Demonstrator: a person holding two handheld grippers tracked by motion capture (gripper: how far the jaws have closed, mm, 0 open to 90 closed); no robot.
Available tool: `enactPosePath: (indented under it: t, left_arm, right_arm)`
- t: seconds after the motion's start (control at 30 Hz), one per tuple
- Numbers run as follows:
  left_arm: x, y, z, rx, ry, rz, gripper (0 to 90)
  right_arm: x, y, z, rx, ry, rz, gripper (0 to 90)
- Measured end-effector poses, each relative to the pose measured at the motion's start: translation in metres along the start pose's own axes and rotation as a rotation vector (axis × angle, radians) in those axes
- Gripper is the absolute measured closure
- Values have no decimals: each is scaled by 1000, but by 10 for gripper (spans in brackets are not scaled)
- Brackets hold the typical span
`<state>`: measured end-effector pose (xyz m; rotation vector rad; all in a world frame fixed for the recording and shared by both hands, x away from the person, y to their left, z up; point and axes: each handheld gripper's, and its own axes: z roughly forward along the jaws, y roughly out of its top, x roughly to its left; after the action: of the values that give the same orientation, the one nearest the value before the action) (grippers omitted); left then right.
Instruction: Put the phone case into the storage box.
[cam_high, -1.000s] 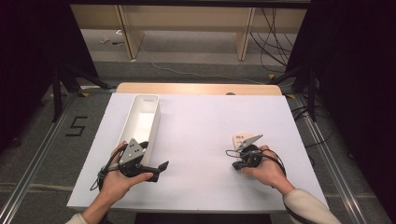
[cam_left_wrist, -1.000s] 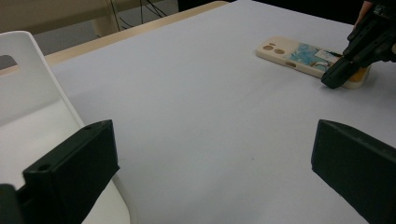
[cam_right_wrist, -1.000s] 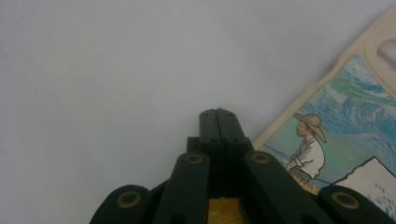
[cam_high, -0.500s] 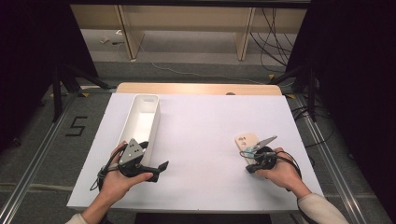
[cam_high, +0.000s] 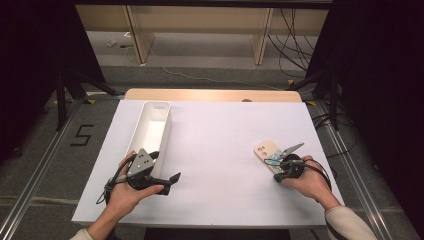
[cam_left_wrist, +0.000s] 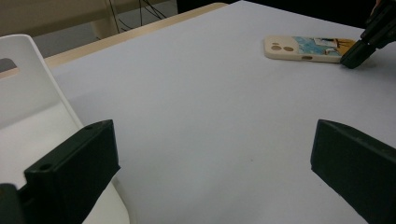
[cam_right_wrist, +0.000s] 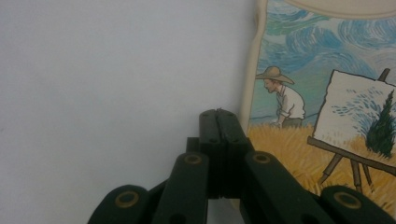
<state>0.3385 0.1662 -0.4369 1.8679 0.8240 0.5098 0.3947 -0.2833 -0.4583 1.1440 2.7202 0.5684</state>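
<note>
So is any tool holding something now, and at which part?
Nothing is held. The right tool is shut, its tips at the phone case's edge. The left tool is open over the bare table.

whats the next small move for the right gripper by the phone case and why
Probably open the jaws a little. The right gripper is shut with its tip at the edge of the phone case, holding nothing, and the case lies flat on the white table. Shut jaws can only nudge it; to pick it up they must open first.
</note>
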Motion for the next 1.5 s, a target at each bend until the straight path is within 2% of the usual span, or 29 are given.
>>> enactPosePath:
  t: [0.3,0.4,0.47,0.53,0.57,0.6,0.67,0.73,0.77,0.8,0.83,0.97,1.07,1.33,1.5]
  left_arm:
    - [0,0,-1,-1,2,2,2]
    - [1,0,0,-1,1,1,2]
    - [0,0,0,0,2,1,1]
    - [1,0,0,1,3,1,1]
    - [1,0,0,1,3,1,1]
    - [1,0,0,2,4,1,1]
    - [1,0,0,3,4,1,1]
    - [1,0,0,2,4,1,1]
    - [1,0,0,3,3,1,1]
    - [1,0,0,3,4,1,1]
    - [1,0,0,4,3,-1,1]
    - [1,0,0,5,5,3,0]
    - [1,-1,0,6,3,0,0]
    - [1,0,0,6,4,3,0]
    - [1,0,0,6,3,0,0]
  right_arm:
    - [3,6,-11,-30,-10,-10,755]
    - [-1,13,-20,-68,-60,-18,618]
    - [-5,17,-23,-73,-85,-11,494]
    - [-9,20,-22,-79,-116,-1,328]
    - [-9,20,-22,-79,-116,-1,328]
    - [-14,22,-19,-86,-135,35,226]
    - [-18,24,-17,-72,-146,29,159]
    - [-19,25,-16,-61,-152,33,154]
    - [-21,27,-15,-47,-155,18,140]
    - [-22,29,-13,-39,-157,13,108]
    - [-24,32,-9,-9,-171,2,73]
    - [-28,36,-2,35,-175,-16,17]
    - [-29,38,4,76,-182,-25,5]
    - [-29,41,12,119,-194,-51,6]
    - [-29,43,16,146,-206,-50,13]
